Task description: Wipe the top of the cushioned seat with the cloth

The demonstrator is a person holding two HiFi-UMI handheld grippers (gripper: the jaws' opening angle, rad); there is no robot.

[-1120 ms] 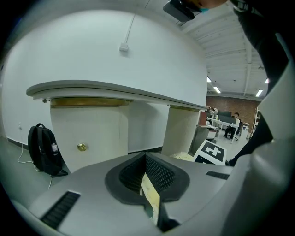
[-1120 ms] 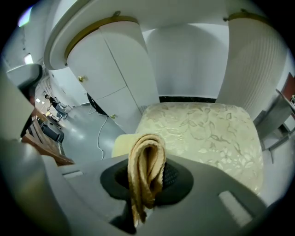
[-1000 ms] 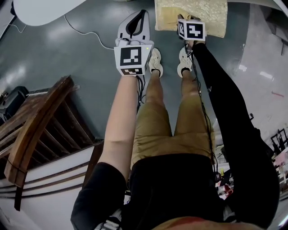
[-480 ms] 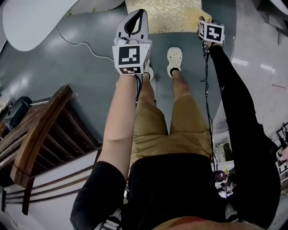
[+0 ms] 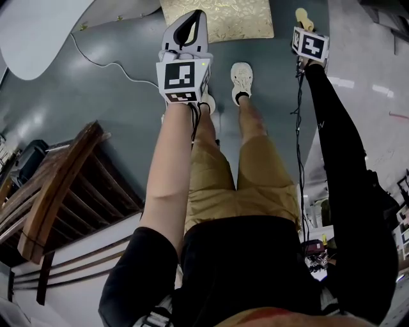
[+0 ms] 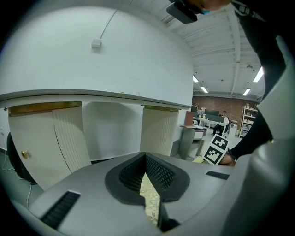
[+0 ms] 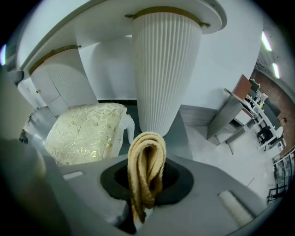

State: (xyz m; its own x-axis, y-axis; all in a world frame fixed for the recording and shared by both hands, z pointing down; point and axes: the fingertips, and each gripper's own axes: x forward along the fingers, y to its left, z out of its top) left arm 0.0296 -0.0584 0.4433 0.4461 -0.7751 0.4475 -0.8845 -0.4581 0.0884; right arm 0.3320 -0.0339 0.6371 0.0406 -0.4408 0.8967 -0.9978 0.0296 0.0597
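Note:
The cushioned seat (image 5: 217,18) has gold patterned fabric and lies at the top middle of the head view; in the right gripper view the seat (image 7: 85,131) is at the left on white legs. My right gripper (image 5: 303,20) is shut on a folded yellow cloth (image 7: 146,168) and hangs over the floor, to the right of the seat. My left gripper (image 5: 199,15) is shut with nothing in it, its tips over the seat's near edge. A strip of seat fabric (image 6: 150,198) shows beneath its jaws.
A white fluted table pedestal (image 7: 166,69) stands just right of the seat, under a white tabletop (image 5: 38,25). A dark wooden chair (image 5: 57,185) is at my left. A cable (image 5: 108,60) runs across the grey floor. My shoes (image 5: 241,80) stand near the seat.
My right gripper with the cloth has moved from above the seat to the right, off it and over the floor. The left gripper has kept its place near the seat's front edge.

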